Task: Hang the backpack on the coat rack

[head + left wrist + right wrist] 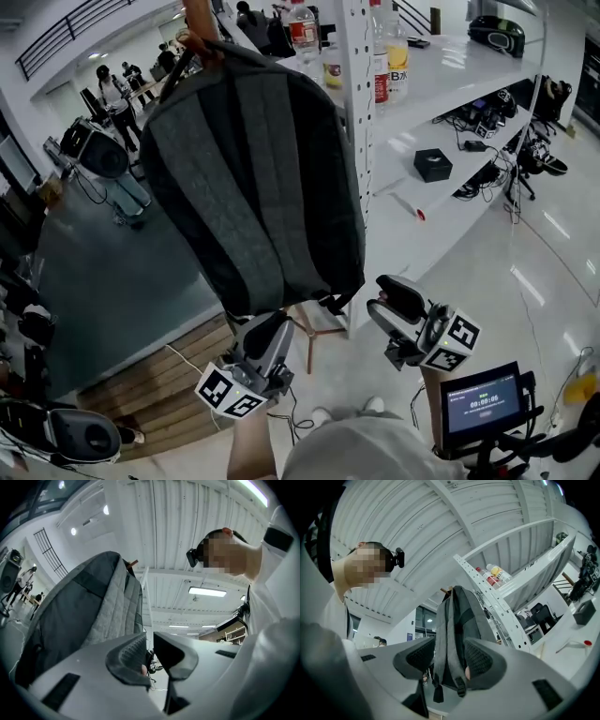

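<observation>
The grey backpack hangs by its top loop from a wooden peg of the coat rack, its padded back and straps facing me. Both grippers are below it and apart from it. My left gripper sits under the bag's lower edge with its jaws shut and nothing between them; in the left gripper view the backpack hangs off to the left. My right gripper is lower right of the bag, open and empty. In the right gripper view the backpack shows far behind the gap.
A white shelf unit with bottles stands right behind the bag; its lower shelf carries a black box and cables. A wooden stool stands below. A small screen is at the lower right. People stand far back left.
</observation>
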`<state>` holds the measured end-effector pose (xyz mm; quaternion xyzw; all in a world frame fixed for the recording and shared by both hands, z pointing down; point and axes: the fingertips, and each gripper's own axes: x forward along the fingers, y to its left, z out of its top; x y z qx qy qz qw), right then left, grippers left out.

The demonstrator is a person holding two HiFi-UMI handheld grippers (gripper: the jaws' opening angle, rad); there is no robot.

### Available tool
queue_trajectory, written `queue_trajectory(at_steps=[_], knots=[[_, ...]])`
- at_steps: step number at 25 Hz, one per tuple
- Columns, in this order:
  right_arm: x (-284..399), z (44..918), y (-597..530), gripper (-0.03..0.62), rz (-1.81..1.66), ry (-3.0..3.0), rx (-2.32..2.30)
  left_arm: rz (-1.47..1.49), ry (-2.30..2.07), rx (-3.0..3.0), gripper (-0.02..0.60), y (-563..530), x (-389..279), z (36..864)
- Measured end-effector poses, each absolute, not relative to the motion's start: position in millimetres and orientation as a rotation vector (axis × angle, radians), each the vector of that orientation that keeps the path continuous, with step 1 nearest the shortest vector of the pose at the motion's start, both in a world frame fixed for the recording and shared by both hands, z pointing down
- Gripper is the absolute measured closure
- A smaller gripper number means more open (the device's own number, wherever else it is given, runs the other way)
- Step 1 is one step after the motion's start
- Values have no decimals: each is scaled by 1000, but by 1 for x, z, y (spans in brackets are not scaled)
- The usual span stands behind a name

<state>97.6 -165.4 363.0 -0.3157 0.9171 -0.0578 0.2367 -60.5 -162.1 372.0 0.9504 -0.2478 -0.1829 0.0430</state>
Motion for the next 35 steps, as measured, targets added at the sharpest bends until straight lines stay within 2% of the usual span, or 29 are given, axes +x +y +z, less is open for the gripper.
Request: queue_trajectory(at_steps=[11, 14, 35], knots=[[77, 376, -164, 406, -191, 2518, -834, -562, -720, 2871, 528, -168, -32, 388], [74, 378, -161, 470, -171, 2528, -823, -575, -703, 2867, 529, -167, -30, 388], [87, 377, -170, 470, -205, 2486, -852, -576, -718, 2864, 538, -172, -28, 390]])
